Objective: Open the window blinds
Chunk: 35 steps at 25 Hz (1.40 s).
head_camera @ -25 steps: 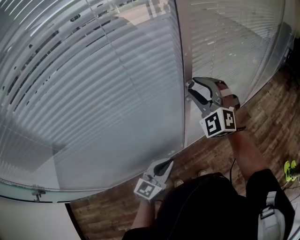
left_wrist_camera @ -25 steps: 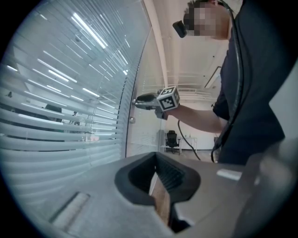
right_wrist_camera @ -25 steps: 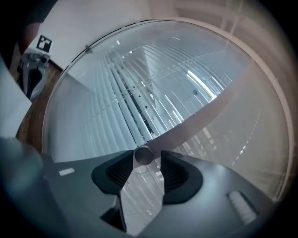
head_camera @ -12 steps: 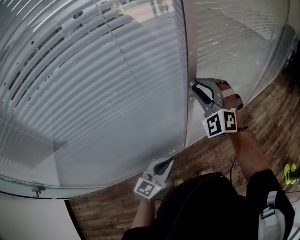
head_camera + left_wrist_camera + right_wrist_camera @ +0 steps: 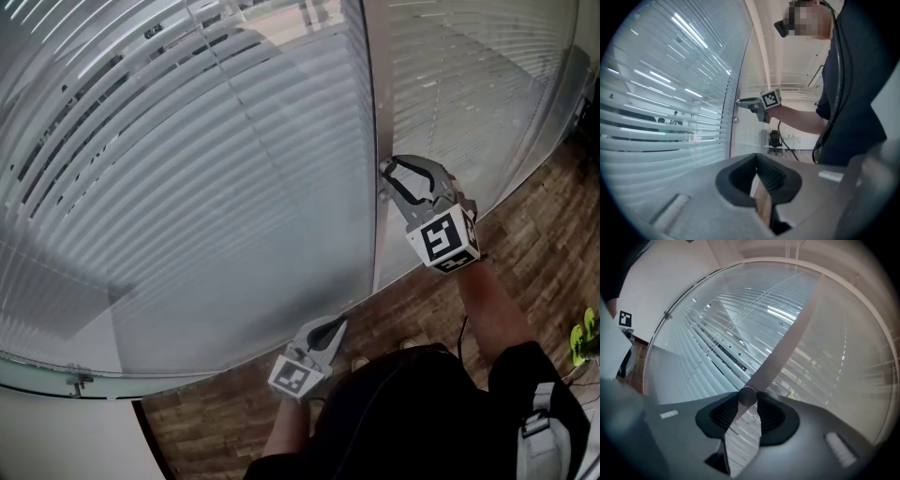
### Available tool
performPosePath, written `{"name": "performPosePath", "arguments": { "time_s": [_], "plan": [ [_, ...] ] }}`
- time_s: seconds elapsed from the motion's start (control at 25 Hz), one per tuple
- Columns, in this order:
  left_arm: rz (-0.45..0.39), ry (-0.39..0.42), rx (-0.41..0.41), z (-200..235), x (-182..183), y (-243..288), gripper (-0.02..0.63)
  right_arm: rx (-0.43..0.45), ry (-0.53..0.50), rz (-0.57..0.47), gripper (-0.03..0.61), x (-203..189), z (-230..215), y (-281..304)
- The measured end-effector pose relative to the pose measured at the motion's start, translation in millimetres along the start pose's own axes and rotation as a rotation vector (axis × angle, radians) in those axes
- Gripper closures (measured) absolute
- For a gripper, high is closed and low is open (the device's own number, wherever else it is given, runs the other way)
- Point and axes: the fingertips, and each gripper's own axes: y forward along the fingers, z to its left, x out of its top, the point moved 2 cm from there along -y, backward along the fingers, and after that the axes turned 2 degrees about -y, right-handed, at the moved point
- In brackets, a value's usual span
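The left tool (image 5: 336,327) hangs low, close in front of the person's dark top (image 5: 412,412), with its marker cube (image 5: 292,378) behind the jaws. Its jaw tips meet and it holds nothing; only a sliver of wooden floor (image 5: 525,244) shows behind the tips. The blinds stand just ahead of it and to its left.

Higher up and further out, at the end of a bare forearm (image 5: 492,300), the right tool (image 5: 382,180) points level at the window. Its own marker cube (image 5: 442,239) sits just behind the jaws. Its jaws have just been closing. They now stand partly apart, with a small round knob (image 5: 747,395) between them and a pad pressed against each side of it, so the tool has hold of the knob.

The knob sits on the upright frame post (image 5: 380,94) directly ahead of the right tool's tips. The post runs up and down past the tool and splits the glazing into two panes.

The window blinds (image 5: 187,187) hang beyond the glass on both sides of that post. The larger spread lies to the left of the right tool and a narrower one to its right. Most slats lie close over one another. Further up and to the left of the right tool, dark gaps show between some of them.
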Motion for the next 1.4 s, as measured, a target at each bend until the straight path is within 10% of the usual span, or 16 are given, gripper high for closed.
{"name": "performPosePath", "arguments": {
  "time_s": [0.8,1.4],
  "plan": [
    [0.01,-0.005,0.009,1.1,-0.2,-9.5,0.609,-0.048,0.523,-0.102,0.446,-7.9,-4.4,0.8],
    [0.004,0.005,0.009,0.4,2.0,-8.7,0.609,-0.051,0.596,-0.117,0.446,-7.5,-5.5,1.0]
  ]
}}
